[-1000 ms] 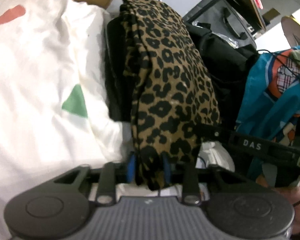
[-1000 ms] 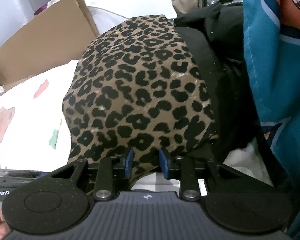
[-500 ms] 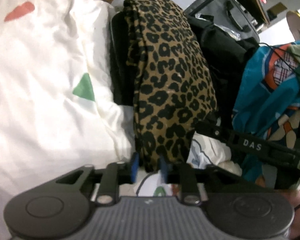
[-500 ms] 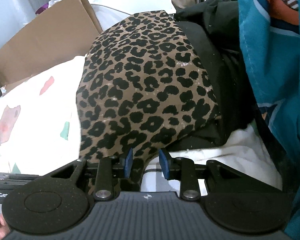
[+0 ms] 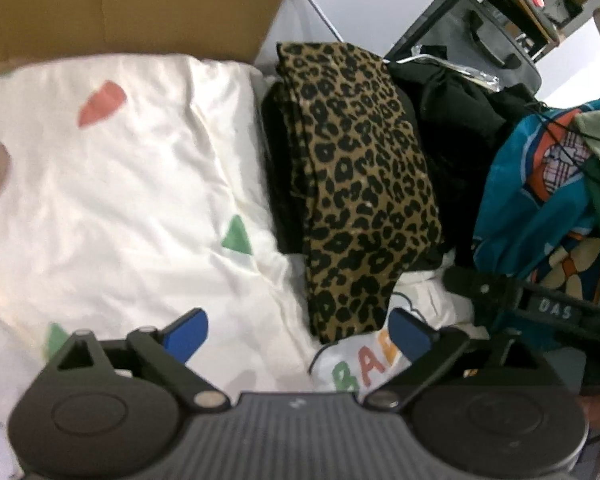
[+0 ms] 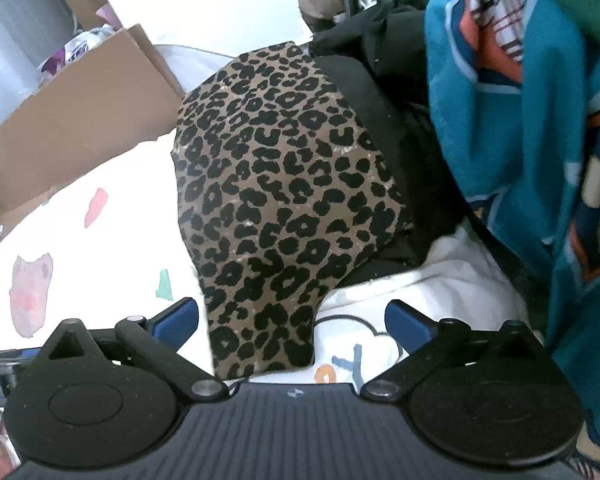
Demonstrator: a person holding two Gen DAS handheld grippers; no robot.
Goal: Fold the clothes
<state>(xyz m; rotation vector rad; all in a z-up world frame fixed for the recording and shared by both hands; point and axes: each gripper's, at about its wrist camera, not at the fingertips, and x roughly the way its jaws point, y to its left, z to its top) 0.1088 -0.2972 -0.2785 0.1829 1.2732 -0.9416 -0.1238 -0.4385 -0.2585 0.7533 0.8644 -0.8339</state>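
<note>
I see a white sheet [image 5: 132,208] with small coloured shapes filling the left half of the left wrist view, with a cardboard box [image 5: 140,4] along the upper left edge. On the right side of both views hangs a teal patterned cloth [image 6: 512,128], and between it and the middle lies a heap of black clothes [image 5: 456,128]. In the centre of each frame lies the folded leopard-print garment [image 5: 356,184], a long narrow stack resting partly on a black piece, its near end reaching down toward the bottom of the frame. Under that end is a white garment with coloured letters [image 5: 364,364]. My left tongs [image 5: 298,336] stand wide apart and hold nothing. My right tongs [image 6: 292,322] are likewise spread wide, the leopard-print end lying loose between them.
</note>
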